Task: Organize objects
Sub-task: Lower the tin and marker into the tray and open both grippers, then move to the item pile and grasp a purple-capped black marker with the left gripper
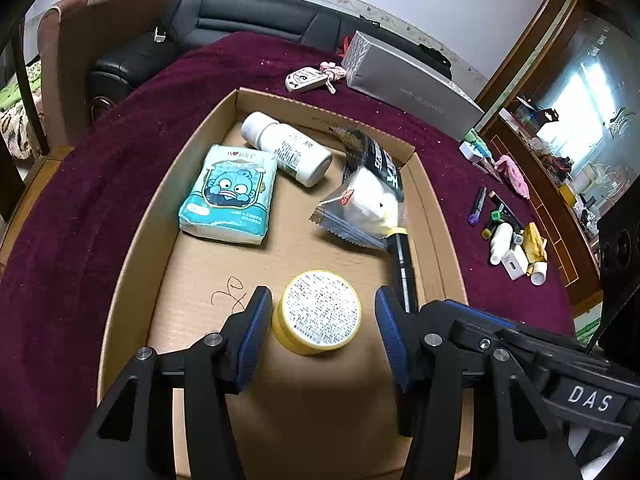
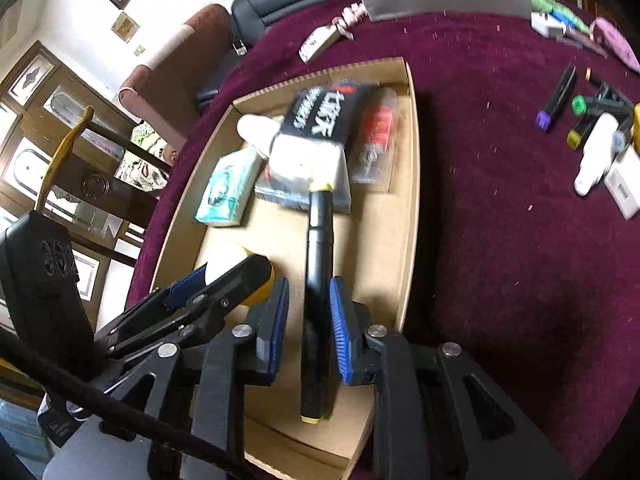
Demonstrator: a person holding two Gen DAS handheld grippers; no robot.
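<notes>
Left gripper [image 1: 320, 312] released: pads clear of the yellow jar [image 1: 318, 312], low centre in the cardboard tray [image 1: 132, 240]. Right gripper [image 2: 310, 312] loose around the black marker [image 2: 316, 280], centre frame, gaps both sides. Jar looks rigid, smooth, likely slippery: take its side wall. Marker light, stiff, may roll: grip mid-barrel.

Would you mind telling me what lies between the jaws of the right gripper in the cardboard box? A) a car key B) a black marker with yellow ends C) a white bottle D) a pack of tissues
B: in the right wrist view the black marker lies in the cardboard box between the right gripper jaws, which stand slightly apart from it.
</notes>
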